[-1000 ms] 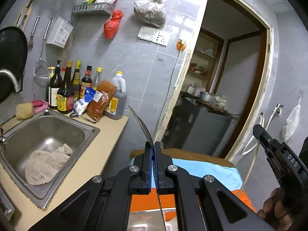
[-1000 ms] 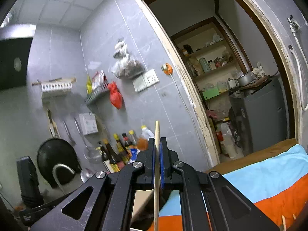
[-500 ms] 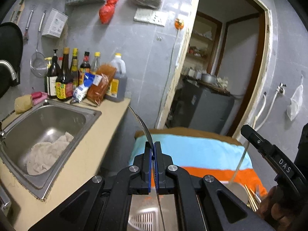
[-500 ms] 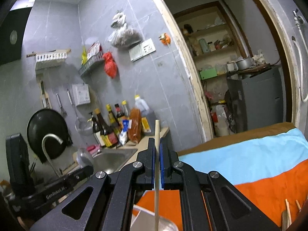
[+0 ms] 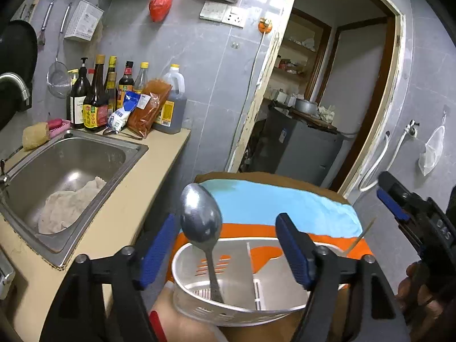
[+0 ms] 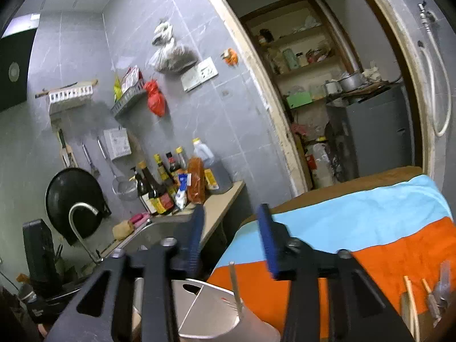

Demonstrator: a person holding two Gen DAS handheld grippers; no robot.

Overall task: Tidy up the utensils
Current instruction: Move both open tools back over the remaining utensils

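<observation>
A white slotted utensil holder stands on an orange and blue cloth. A metal spoon stands in the holder's left compartment, bowl up. My left gripper is above the holder with its jaws opening; the spoon rises between them and neither pad touches it. In the right wrist view my right gripper has its jaws opening too. A wooden chopstick stands free between them, its lower end inside the holder. More chopsticks lie on the cloth at the right.
A steel sink with a rag in it is on the left, in a beige counter. Sauce bottles line the tiled wall. A doorway opens behind the cloth-covered table. A hand holds the right gripper.
Both grippers sank toward the holder and went from shut to jaws apart. The spoon and the chopstick left the pads and now stand in the holder.
</observation>
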